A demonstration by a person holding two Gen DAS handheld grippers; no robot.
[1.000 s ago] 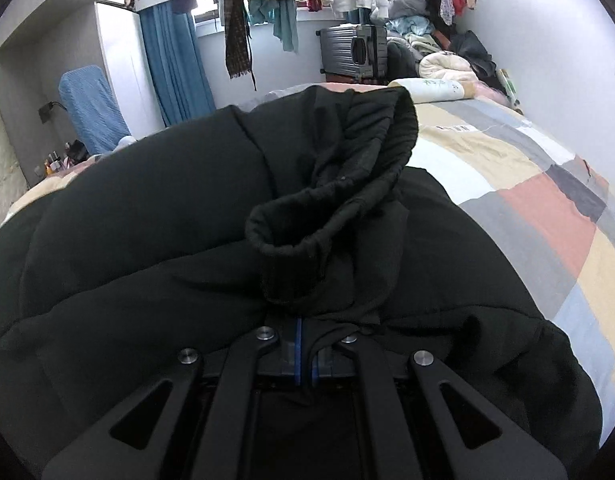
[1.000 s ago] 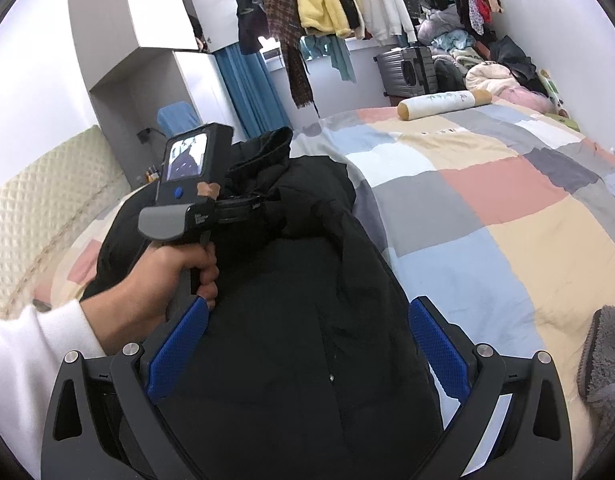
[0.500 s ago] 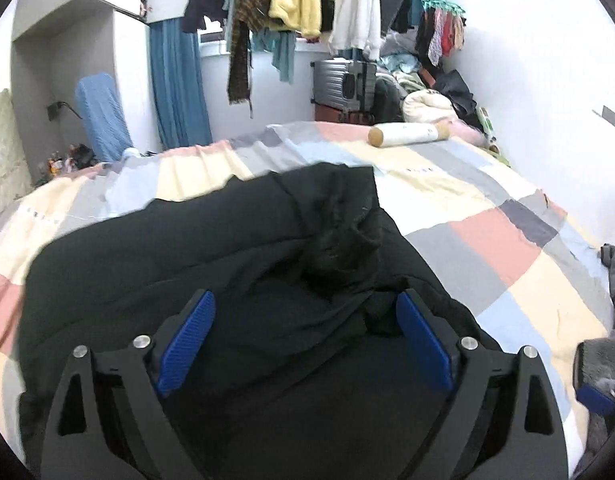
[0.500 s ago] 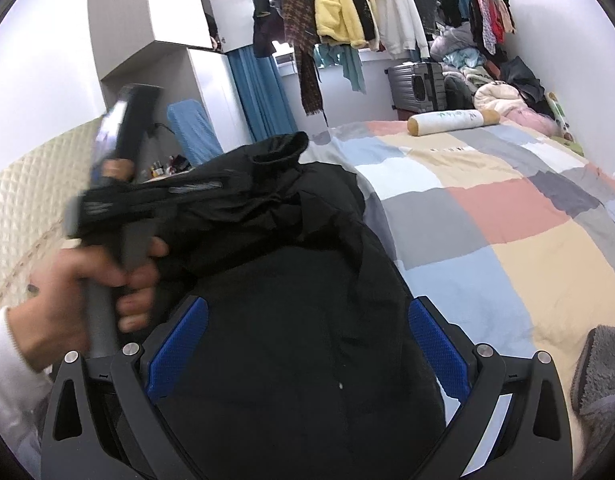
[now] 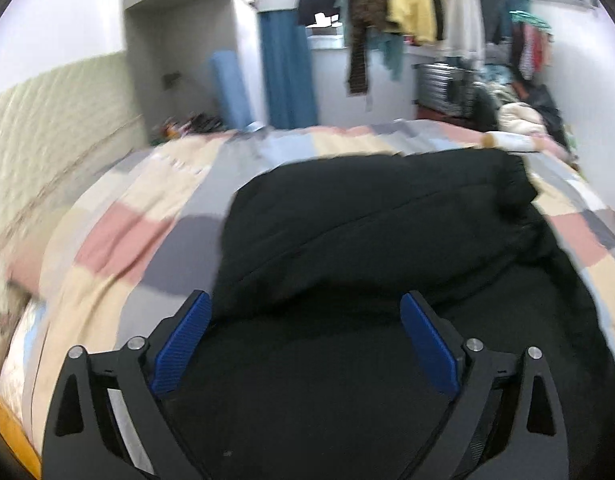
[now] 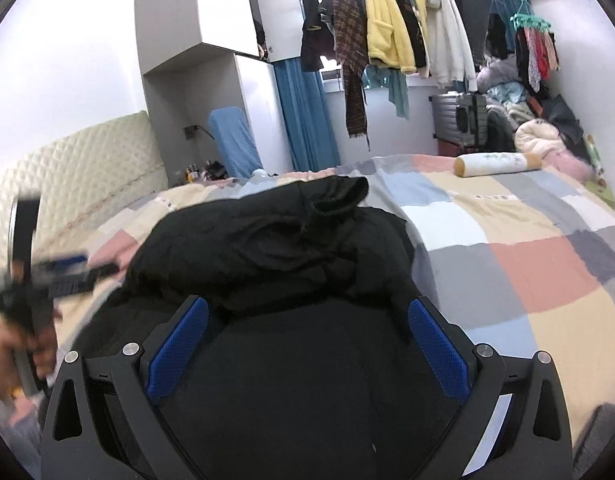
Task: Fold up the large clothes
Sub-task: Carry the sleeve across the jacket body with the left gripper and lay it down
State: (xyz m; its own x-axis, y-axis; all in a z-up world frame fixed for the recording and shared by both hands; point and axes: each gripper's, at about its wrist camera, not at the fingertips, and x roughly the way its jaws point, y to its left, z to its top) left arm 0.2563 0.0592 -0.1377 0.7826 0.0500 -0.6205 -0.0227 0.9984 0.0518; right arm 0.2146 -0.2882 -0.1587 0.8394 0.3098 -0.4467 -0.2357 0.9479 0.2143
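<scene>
black coat [image 6: 275, 240] bunched on quilt [image 6: 527, 240], lower half behind right gripper [image 6: 307, 344]

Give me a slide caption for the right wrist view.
Open right gripper over a half-folded black padded jacket on the patchwork bed.

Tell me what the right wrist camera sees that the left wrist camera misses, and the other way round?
Only the right wrist view shows the person's left hand holding the left gripper beside the black jacket, blurred by motion. Only the left wrist view shows something orange at its lower left edge. Both show the jacket on the patchwork bedspread, the headboard, and open blue-padded fingers.
</scene>
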